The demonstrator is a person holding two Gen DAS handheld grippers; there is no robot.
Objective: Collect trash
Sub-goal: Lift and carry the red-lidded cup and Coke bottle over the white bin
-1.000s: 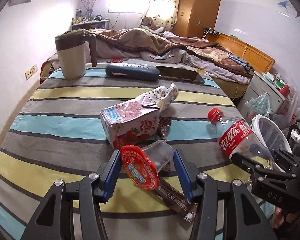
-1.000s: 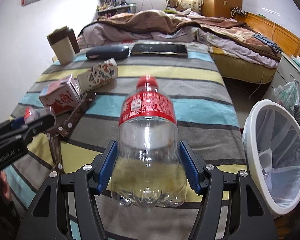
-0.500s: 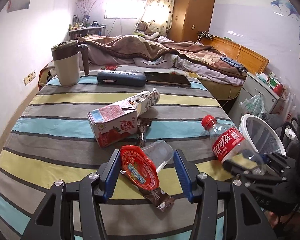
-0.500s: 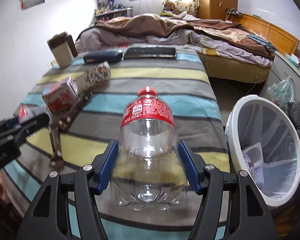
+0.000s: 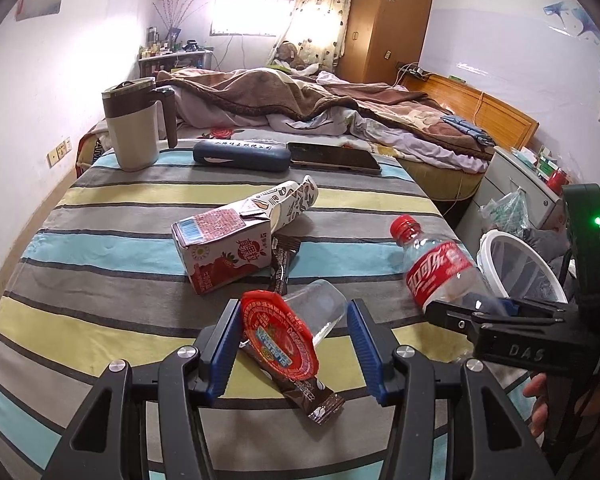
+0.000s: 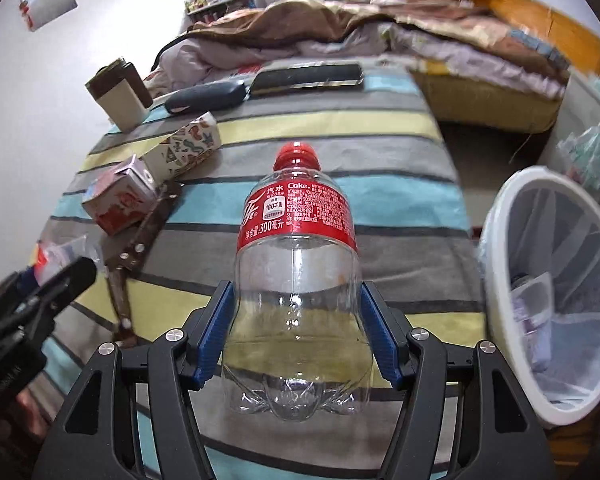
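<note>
My left gripper [image 5: 292,332] is shut on a clear plastic cup [image 5: 316,308] with a red foil lid [image 5: 278,336], held just above the striped table [image 5: 100,280]. My right gripper [image 6: 296,332] holds an empty cola bottle [image 6: 296,280] with a red label by its lower body. Its jaws are opening, with the blue pads still against the bottle's sides. In the left wrist view the bottle [image 5: 440,272] leans near the table's right edge. A white-rimmed bin [image 6: 496,216] with a clear liner stands on the floor to the right.
On the table lie a strawberry milk carton [image 5: 224,248], a patterned carton [image 5: 292,200] and brown snack wrappers [image 5: 300,384]. At the far end are a lidded mug [image 5: 134,132], a dark glasses case [image 5: 240,154] and a phone [image 5: 332,158]. A bed lies beyond.
My left gripper drew back from the milk carton with the cup. My right gripper tilted further down with the bottle, and the bin now looms larger on its right.
</note>
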